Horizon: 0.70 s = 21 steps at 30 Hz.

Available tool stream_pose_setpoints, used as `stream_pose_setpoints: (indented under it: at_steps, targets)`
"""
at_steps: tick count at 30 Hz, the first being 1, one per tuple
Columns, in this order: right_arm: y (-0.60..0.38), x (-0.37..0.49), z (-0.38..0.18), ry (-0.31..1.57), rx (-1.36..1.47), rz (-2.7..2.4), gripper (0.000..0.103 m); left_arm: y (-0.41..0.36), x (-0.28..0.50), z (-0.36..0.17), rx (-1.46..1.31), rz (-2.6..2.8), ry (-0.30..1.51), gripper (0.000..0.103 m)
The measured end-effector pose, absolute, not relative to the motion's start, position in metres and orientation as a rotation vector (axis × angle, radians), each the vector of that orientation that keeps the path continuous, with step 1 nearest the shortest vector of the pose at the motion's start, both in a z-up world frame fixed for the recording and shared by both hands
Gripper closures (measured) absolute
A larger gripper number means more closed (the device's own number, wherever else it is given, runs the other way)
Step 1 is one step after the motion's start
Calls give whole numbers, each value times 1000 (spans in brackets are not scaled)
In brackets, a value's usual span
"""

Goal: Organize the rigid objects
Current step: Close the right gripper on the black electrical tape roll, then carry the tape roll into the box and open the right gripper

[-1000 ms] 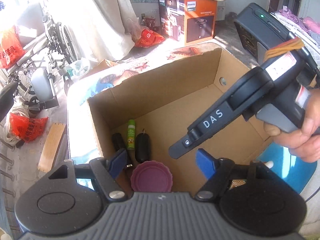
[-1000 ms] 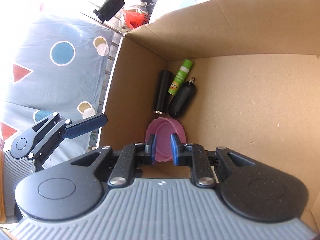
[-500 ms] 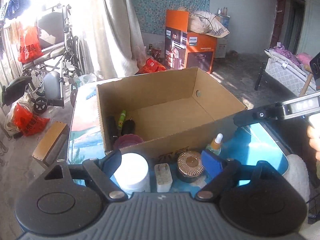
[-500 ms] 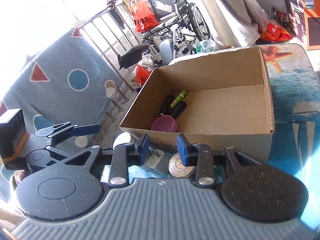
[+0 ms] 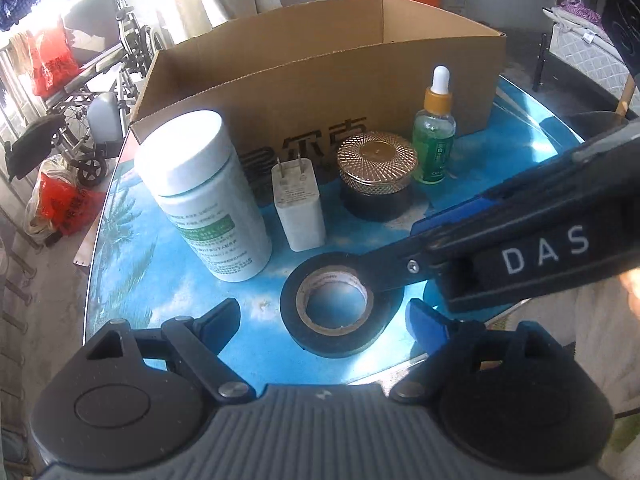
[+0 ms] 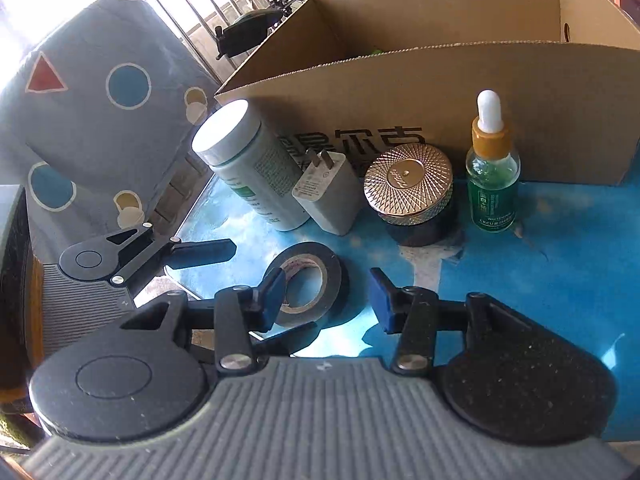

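Five things wait outside the cardboard box (image 5: 320, 68) in the left wrist view, where the left gripper (image 5: 324, 320) hangs spread wide around the black tape roll (image 5: 340, 308) lying flat on the blue table (image 5: 160, 240). Right wrist view: the right gripper (image 6: 328, 296) is apart too, one fingertip (image 6: 272, 292) over the tape's near edge, so I'd guess tape is next, needing a lower, centred squeeze.

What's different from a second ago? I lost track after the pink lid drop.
Both grippers pulled back out of the cardboard box and came down to the table in front of it. The right gripper, nearly shut over the pink lid before, is now open around the black tape roll, not yet gripping. The left gripper stays open and empty. The white bottle, charger, gold-lidded jar and dropper bottle haven't moved.
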State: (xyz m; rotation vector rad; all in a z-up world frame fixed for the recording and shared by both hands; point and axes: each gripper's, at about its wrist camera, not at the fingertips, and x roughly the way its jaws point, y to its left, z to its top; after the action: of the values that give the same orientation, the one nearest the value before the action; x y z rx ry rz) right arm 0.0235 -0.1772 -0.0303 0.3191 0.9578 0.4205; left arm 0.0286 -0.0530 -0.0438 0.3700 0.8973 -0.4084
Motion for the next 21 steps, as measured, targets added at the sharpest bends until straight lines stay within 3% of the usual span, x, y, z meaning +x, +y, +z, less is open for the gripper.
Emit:
stream_pose_setpoints:
  at_steps: [3, 5, 9, 21]
  targets:
    - [-167, 33, -34, 975, 286, 418, 63, -55, 30, -53, 366, -417, 900, 17]
    - [-161, 37, -39, 985, 257, 414, 67, -54, 32, -57, 360, -414, 905, 26]
    - [-156, 41, -44, 1000, 232, 405, 76, -51, 36, -60, 323, -438, 916, 36]
    - [-184, 27, -43, 1007, 242, 326, 81, -85, 22, -64, 388, -541, 862, 37]
